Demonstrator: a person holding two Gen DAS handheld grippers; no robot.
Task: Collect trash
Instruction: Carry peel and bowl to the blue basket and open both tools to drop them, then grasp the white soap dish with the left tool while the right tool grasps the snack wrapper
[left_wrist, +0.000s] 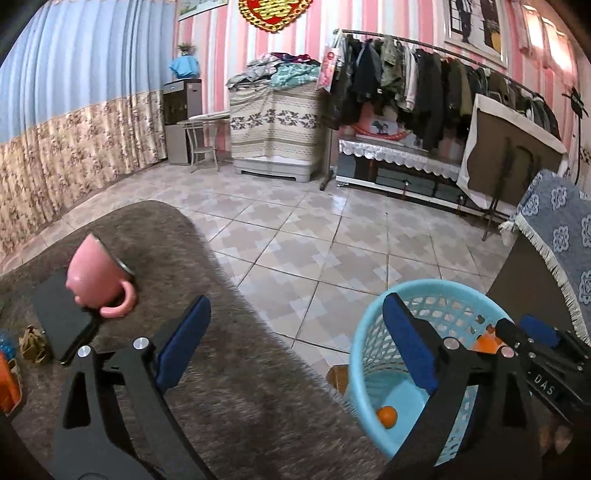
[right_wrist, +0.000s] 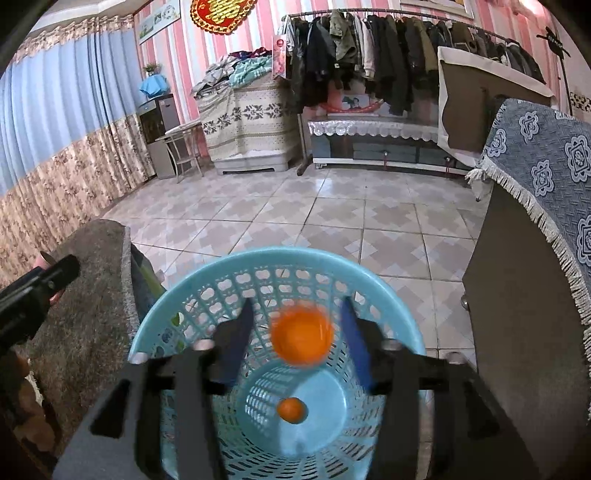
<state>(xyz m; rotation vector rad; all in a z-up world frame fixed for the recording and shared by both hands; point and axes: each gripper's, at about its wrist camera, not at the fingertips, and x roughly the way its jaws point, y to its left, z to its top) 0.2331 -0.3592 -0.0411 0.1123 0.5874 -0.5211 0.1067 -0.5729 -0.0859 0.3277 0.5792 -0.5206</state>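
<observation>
Right gripper (right_wrist: 295, 343), jaws spread wide over the mouth of the light-blue mesh wastebasket (right_wrist: 229, 266); a blurred orange piece (right_wrist: 301, 336) sits between them touching neither, apparently mid-drop, and a small orange fruit (right_wrist: 292, 410) lies on the basket floor. Step in hand, by this reading: release of trash into the basket. Left gripper (left_wrist: 295, 347), also wide and empty, hovers over the brown carpeted surface (left_wrist: 229, 387), near a tipped pink mug (left_wrist: 99, 277). The next move calls for finding remaining litter there.
</observation>
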